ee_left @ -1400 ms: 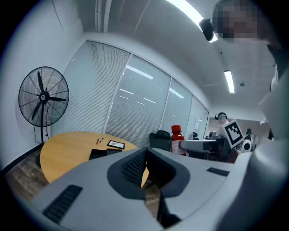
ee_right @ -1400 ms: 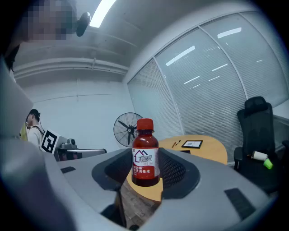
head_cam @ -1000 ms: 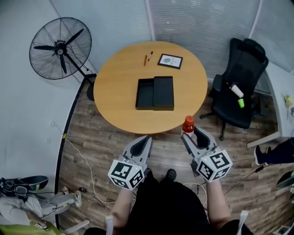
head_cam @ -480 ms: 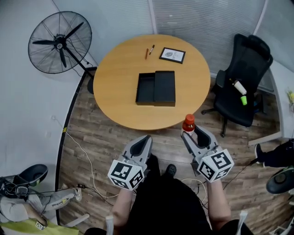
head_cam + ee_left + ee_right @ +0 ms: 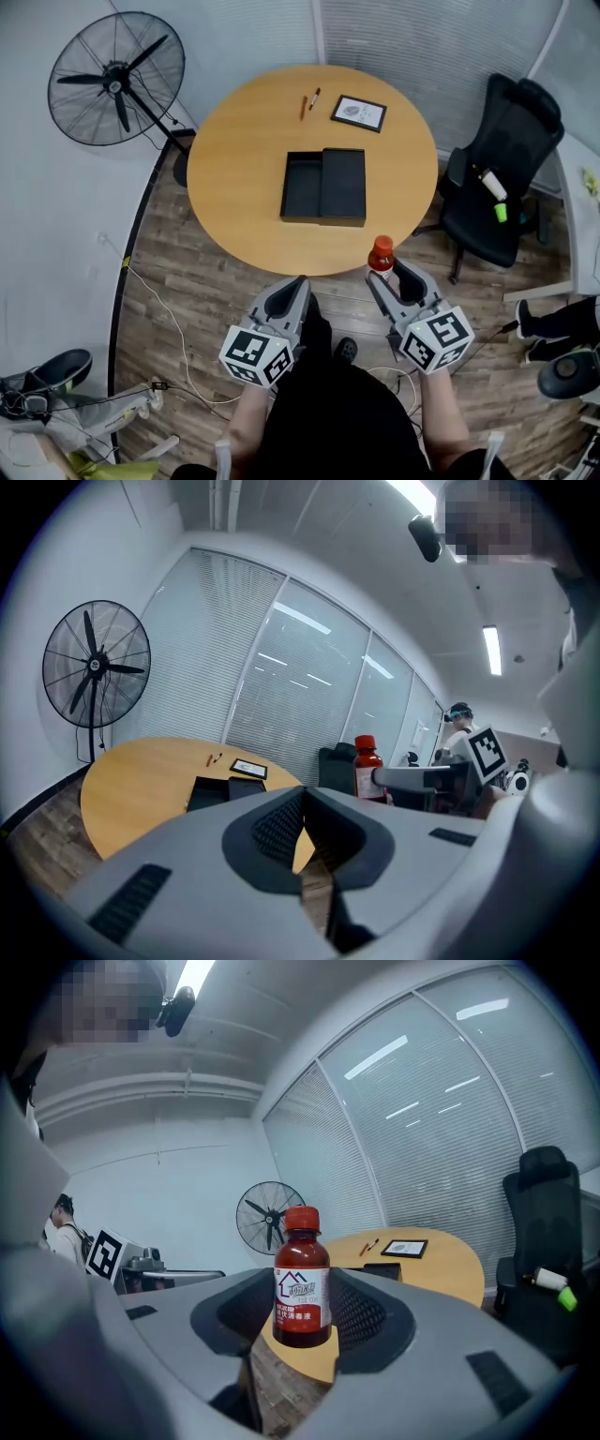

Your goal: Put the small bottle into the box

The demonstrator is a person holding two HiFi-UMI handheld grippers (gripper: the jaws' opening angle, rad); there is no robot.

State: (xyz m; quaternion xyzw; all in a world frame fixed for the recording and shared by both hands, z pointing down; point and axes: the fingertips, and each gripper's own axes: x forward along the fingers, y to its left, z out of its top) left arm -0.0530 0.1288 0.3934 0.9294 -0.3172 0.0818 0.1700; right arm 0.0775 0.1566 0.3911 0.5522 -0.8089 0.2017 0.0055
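Note:
A small brown bottle point(image 5: 381, 253) with a red cap and white label stands upright between the jaws of my right gripper point(image 5: 387, 271), which is shut on its lower body point(image 5: 302, 1283). It hangs just short of the near edge of the round wooden table point(image 5: 234, 159). A black box point(image 5: 302, 186) lies open at the table's middle, its lid point(image 5: 343, 186) beside it on the right. My left gripper point(image 5: 297, 283) is level with the right one, shut with nothing in it point(image 5: 298, 829). The left gripper view also shows the bottle point(image 5: 367, 769) and the box point(image 5: 223, 789).
Two pens point(image 5: 309, 101) and a small framed card point(image 5: 358, 112) lie at the table's far side. A standing fan point(image 5: 114, 80) is at the left, a black office chair point(image 5: 502, 187) at the right. Cables point(image 5: 169, 328) run across the wooden floor. Another person point(image 5: 461, 726) stands in the background.
The table and box have shifted slightly in the head view as the person moves. Both grippers keep their pose, the right still holding the bottle.

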